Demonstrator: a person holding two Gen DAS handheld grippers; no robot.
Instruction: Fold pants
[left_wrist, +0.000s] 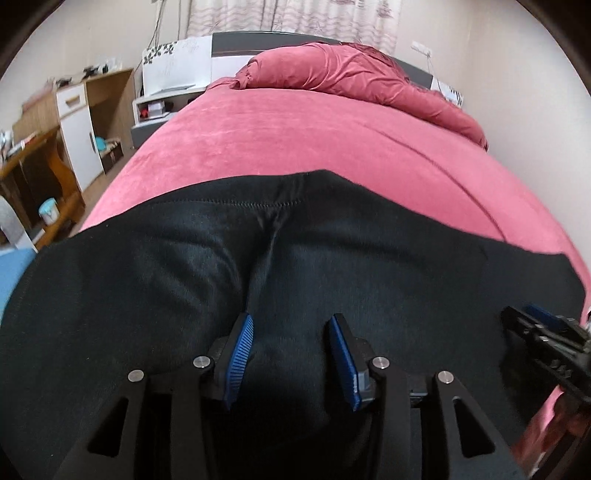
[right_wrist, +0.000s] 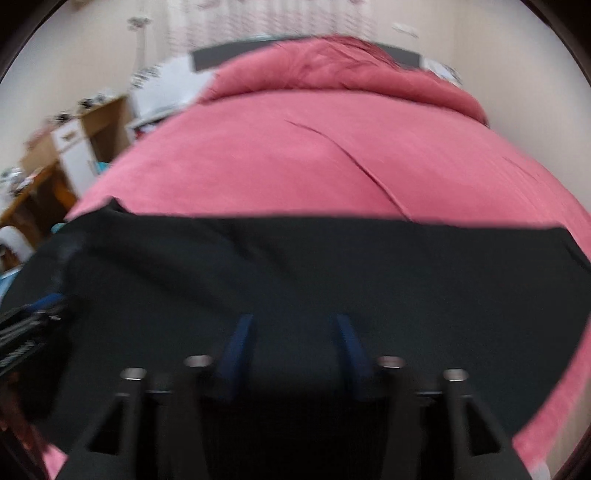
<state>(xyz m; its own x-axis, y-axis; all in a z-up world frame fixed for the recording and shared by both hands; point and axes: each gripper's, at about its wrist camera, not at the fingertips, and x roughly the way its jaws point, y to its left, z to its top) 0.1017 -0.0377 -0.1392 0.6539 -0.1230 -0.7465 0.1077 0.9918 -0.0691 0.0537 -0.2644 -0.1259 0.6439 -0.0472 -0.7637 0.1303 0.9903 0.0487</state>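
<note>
A bed (left_wrist: 295, 140) under a pink cover fills the view. A bunched pink duvet (left_wrist: 354, 74) lies at its head, against a dark headboard (left_wrist: 236, 46). Left of the bed stand a white nightstand (left_wrist: 162, 99), a wooden cabinet (left_wrist: 92, 122) and a desk (left_wrist: 33, 162). Curtains (left_wrist: 288, 18) hang behind the headboard.

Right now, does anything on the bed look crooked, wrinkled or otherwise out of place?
Mostly tidy. The black pants lie spread across the pink bedcover, but a vertical crease runs down from the stitched seam. A long diagonal wrinkle also crosses the cover behind them. No damage shows.
</note>
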